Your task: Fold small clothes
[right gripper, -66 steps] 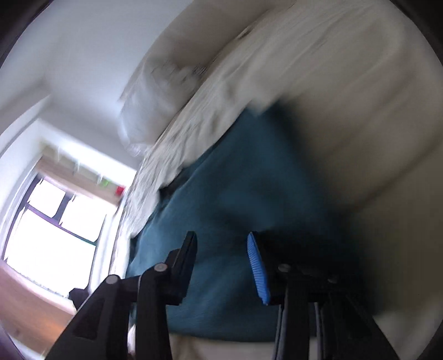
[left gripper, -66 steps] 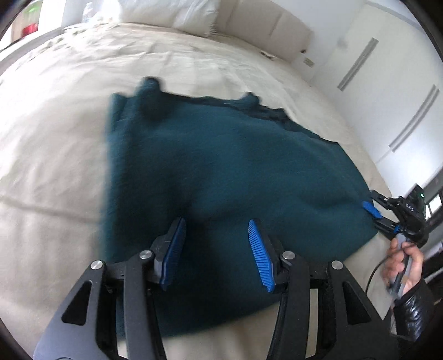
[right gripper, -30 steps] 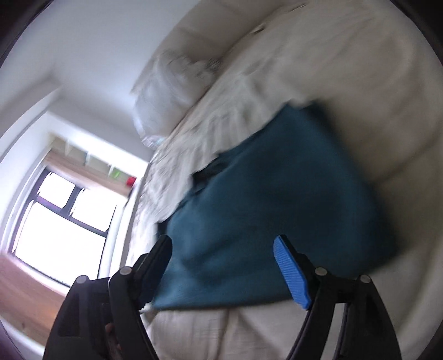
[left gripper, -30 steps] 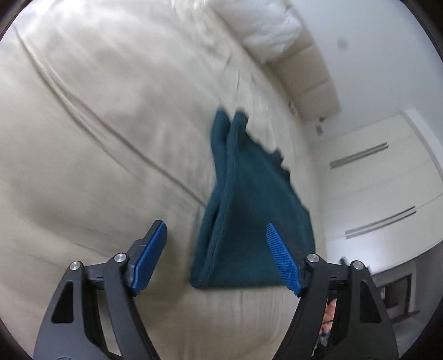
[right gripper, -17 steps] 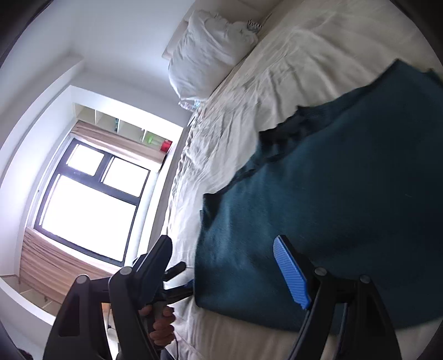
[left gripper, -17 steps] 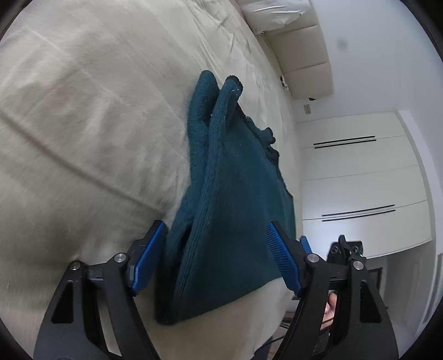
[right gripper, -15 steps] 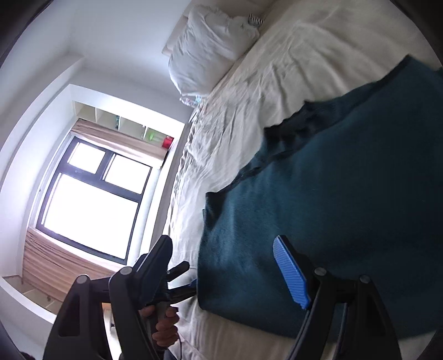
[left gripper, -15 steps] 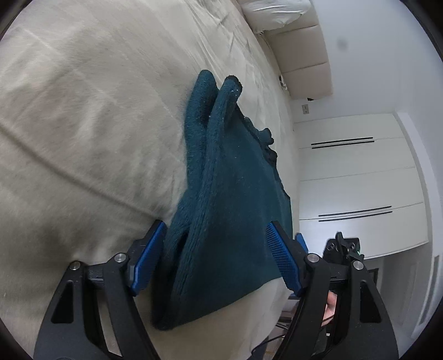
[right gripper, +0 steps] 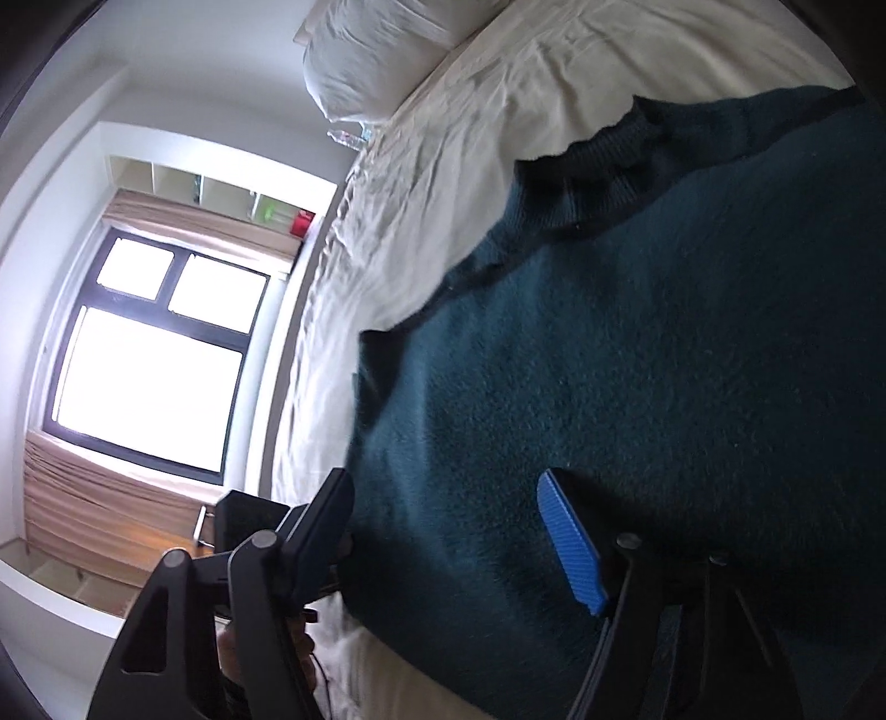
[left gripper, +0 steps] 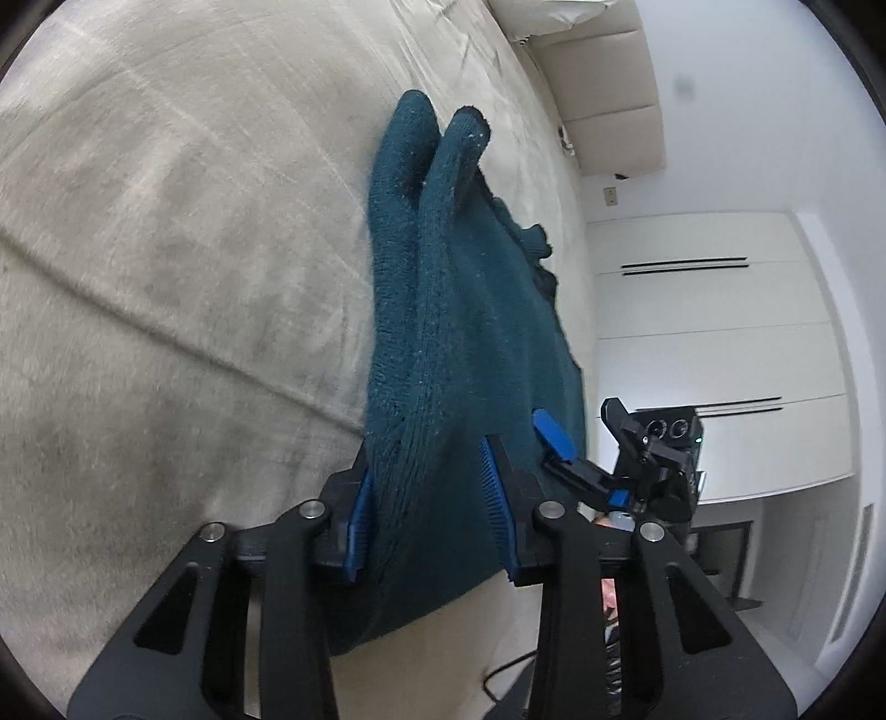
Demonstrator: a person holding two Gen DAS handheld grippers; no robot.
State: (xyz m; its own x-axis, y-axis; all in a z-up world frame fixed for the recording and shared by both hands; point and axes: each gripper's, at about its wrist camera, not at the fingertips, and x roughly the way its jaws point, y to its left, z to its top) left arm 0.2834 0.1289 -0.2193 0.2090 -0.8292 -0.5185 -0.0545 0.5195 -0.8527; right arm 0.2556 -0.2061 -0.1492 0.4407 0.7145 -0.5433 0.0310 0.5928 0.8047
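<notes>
A dark teal knitted sweater [left gripper: 459, 310] lies folded on the cream bed [left gripper: 183, 266], near its front edge. My left gripper [left gripper: 426, 498] has its blue pads closing around the sweater's near left edge, with fabric between them. My right gripper [right gripper: 454, 531] is open and sits over the sweater's [right gripper: 637, 399] near edge, one finger [right gripper: 326, 515] off the cloth's left side and the blue pad [right gripper: 570, 543] above it. The right gripper also shows in the left wrist view [left gripper: 554, 437], at the sweater's right edge.
White pillows [right gripper: 387, 50] and a padded headboard [left gripper: 614, 83] are at the far end of the bed. A window [right gripper: 155, 354] and shelves are to the left, white wardrobe doors [left gripper: 720, 360] to the right. The bed's front edge is just below both grippers.
My left gripper has moved in onto the sweater's left edge and its jaws have narrowed around the fabric. My right gripper has moved closer over the sweater's near edge, still wide open.
</notes>
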